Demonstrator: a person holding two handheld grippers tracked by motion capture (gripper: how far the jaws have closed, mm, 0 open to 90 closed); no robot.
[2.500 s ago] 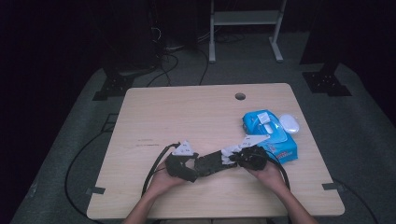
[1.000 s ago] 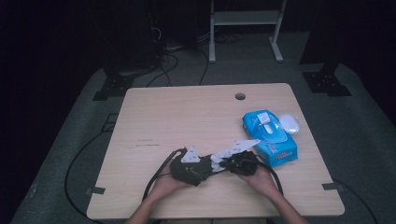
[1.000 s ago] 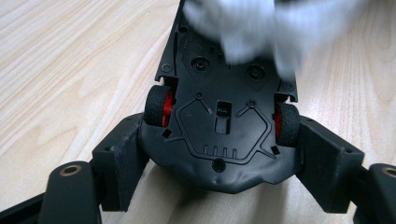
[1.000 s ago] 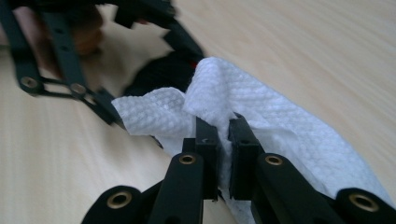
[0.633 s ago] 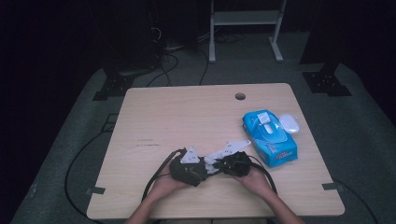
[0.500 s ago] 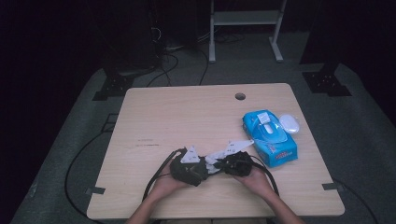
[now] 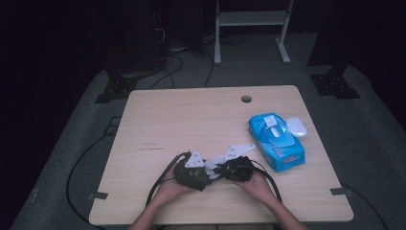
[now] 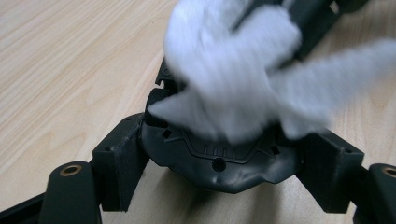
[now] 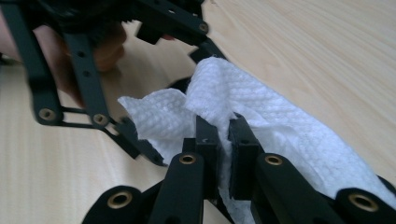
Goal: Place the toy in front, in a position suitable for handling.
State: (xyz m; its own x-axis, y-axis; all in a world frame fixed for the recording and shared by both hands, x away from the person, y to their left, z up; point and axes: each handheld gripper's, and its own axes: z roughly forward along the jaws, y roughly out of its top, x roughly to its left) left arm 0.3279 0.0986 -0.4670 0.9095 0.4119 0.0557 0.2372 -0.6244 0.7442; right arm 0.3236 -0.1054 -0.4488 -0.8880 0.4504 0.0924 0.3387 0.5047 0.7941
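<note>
The right gripper (image 9: 223,135) is clamped on a white wipe (image 9: 261,121) at centre frame, jaws nearly together with the sheet pinched between. The left gripper (image 8: 219,158) holds a black mouse (image 8: 219,161) between its jaws at lower centre. In the high view both meet at lower middle of the table (image 7: 191,120), the blue pack (image 7: 276,141) at right. Judged step: wiping the mouse clean. Next calls for rubbing the wipe across the shell while the left grip stays firm
</note>
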